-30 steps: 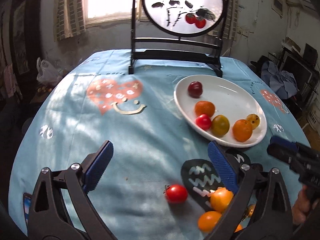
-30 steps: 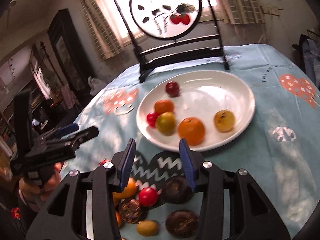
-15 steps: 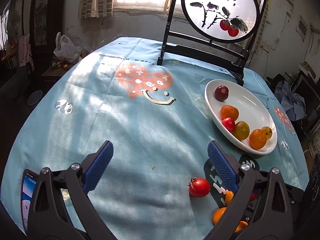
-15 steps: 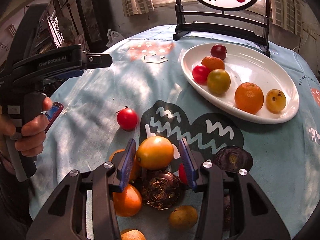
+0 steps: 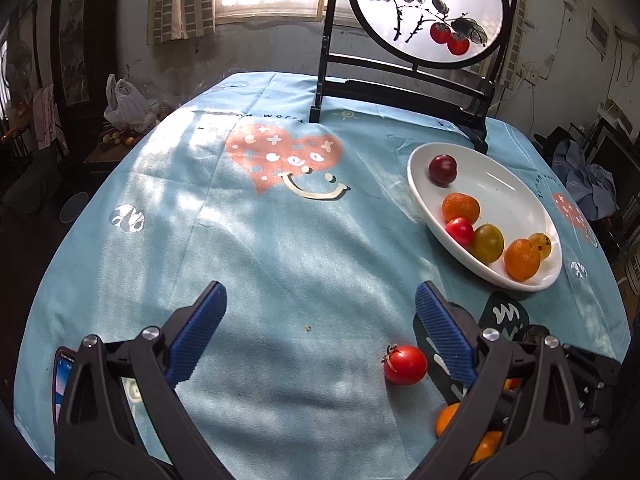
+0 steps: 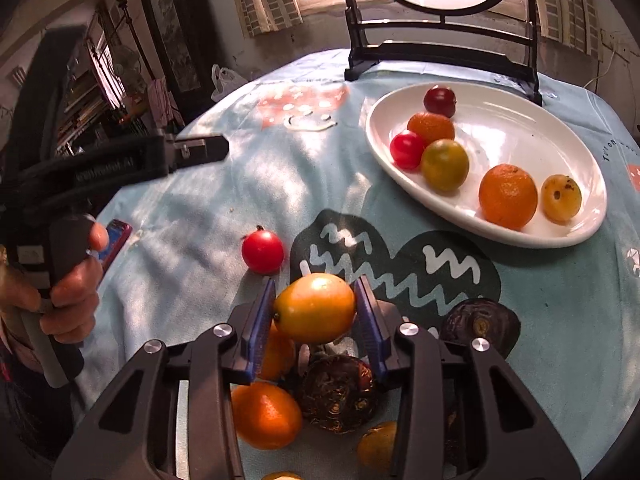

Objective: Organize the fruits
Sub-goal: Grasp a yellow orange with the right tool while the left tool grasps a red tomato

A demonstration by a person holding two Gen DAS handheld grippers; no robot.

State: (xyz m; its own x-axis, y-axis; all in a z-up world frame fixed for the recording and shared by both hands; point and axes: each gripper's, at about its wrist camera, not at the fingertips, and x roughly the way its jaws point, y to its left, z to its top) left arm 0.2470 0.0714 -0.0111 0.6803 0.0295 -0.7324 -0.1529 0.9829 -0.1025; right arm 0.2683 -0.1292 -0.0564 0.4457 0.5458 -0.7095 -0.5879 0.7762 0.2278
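My right gripper (image 6: 315, 310) is shut on a yellow-orange fruit (image 6: 315, 307) and holds it above a pile of loose fruit: oranges (image 6: 265, 414) and dark round fruits (image 6: 338, 394). A red tomato (image 6: 263, 251) lies on the cloth just left of it, also in the left wrist view (image 5: 405, 364). A white oval plate (image 6: 520, 120) at the right holds several fruits, among them an orange (image 6: 508, 195). My left gripper (image 5: 320, 332) is open and empty above the cloth, left of the tomato; the plate (image 5: 500, 188) is to its far right.
A light blue tablecloth (image 5: 280, 260) covers the round table. A black stand with a round painted screen (image 5: 424, 12) is at the back. A phone (image 6: 116, 238) lies near the left edge. The left hand and its gripper (image 6: 120, 164) show in the right wrist view.
My right gripper has closed on the yellow-orange fruit and lifted it off the pile. My left gripper has pulled back and to the left, still open.
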